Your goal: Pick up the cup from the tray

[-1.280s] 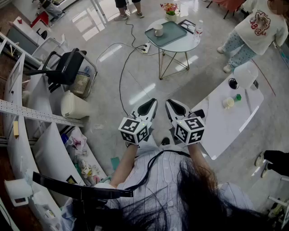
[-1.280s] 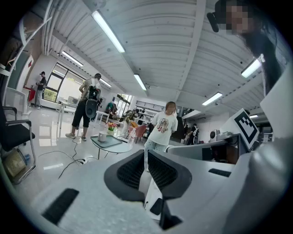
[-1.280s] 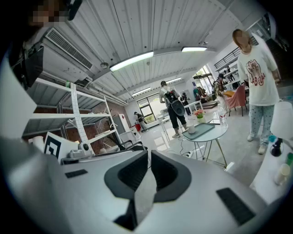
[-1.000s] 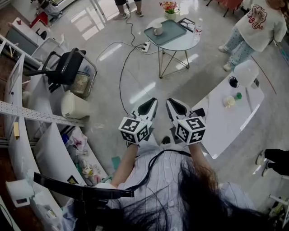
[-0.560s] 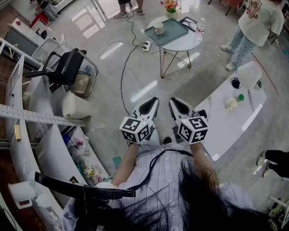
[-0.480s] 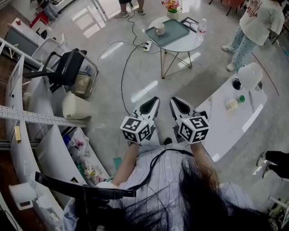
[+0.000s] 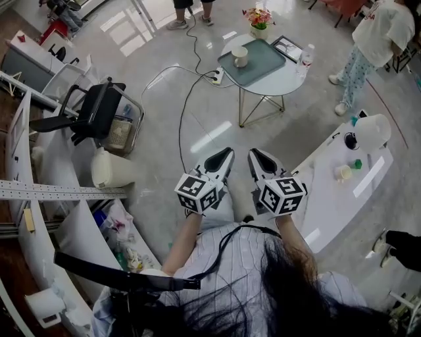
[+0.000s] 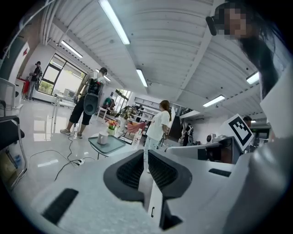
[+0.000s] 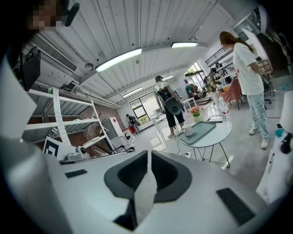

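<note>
The cup (image 7: 241, 56) is being carried upright on the tray (image 7: 263, 62), near the tray's left end in the head view, with nothing touching it. The tray is being borne by a round white counter (image 7: 284, 80) on thin metal legs. A flower pot (image 7: 258, 20) is being shown just beyond the tray; a dark framed panel (image 7: 288, 47) is being shown just to the tray's right; a clear bottle (image 7: 304, 58) is being shown further right of the tray, at the counter's rim. A power strip (image 7: 215, 77) with its cable is being shown on the floor, left of the tray.

The left gripper (image 7: 227, 153) and the right gripper (image 7: 252, 153) are being held side by side, well apart from the tray and pointed toward it. The left fingers (image 8: 130, 171) are being held pressed together with nothing between them; the right fingers (image 9: 132, 176) are likewise being held together and empty.

A person in a white shirt (image 7: 385, 33) is being shown standing to the right of the tray; a long white counter (image 7: 335, 191) is being shown nearer than the tray, on the right.
</note>
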`<action>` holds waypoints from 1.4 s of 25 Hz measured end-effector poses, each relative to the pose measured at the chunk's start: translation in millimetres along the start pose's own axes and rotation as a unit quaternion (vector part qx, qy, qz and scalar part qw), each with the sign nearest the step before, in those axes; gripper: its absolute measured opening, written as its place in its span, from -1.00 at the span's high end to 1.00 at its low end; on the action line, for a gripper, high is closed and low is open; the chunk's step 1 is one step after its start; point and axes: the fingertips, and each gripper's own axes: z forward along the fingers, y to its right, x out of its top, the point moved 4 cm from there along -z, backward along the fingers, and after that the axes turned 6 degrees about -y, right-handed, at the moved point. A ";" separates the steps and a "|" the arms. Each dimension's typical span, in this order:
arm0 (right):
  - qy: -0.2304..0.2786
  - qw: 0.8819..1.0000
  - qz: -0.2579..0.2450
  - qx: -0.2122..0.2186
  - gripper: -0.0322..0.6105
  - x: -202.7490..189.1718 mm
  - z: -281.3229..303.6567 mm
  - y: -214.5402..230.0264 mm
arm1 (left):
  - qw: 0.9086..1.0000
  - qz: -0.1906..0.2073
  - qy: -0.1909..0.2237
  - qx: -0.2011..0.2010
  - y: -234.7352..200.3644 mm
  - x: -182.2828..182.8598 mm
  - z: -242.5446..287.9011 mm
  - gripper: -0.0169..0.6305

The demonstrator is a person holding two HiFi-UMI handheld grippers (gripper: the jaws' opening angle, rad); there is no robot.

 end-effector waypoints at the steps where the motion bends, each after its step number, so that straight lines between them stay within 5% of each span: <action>1: -0.002 1.000 0.003 -0.003 0.77 3.2 9.4 1.3 | 1.000 -0.002 -0.004 -0.003 -9.1 3.2 3.8 0.90; 20: -0.001 0.998 0.027 -0.052 0.77 64.8 161.9 10.3 | 0.998 0.010 -0.028 -0.047 -165.1 67.2 52.3 0.90; 35: -0.007 0.996 0.027 -0.085 0.77 83.2 182.5 23.5 | 0.996 0.000 -0.032 -0.080 -188.0 79.6 83.2 0.90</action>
